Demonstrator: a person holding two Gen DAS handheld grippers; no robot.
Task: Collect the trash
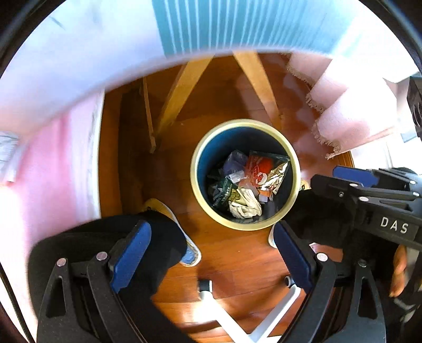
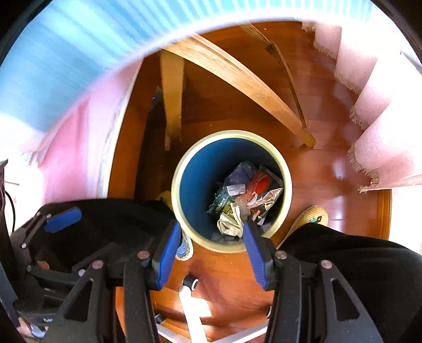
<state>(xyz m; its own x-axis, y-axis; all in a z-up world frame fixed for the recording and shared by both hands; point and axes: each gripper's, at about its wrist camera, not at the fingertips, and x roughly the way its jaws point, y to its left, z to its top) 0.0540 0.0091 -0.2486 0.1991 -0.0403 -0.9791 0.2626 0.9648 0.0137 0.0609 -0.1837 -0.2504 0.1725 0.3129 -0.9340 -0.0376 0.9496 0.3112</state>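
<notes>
Below me I see a polished reddish wooden floor [image 1: 237, 263] with bright glare patches on its right side. Pale wooden legs [image 2: 172, 100] slant down from under a round counter edge [image 1: 79, 66], which carries a blue-and-white striped cloth [image 1: 237, 23]. A pink cloth [image 1: 52, 168] hangs on the left. On the far right, a pink fringed fabric [image 2: 382, 153] drapes in folds. Near me, white chair-base spokes with a black caster [image 2: 191, 282] stand on the floor.
</notes>
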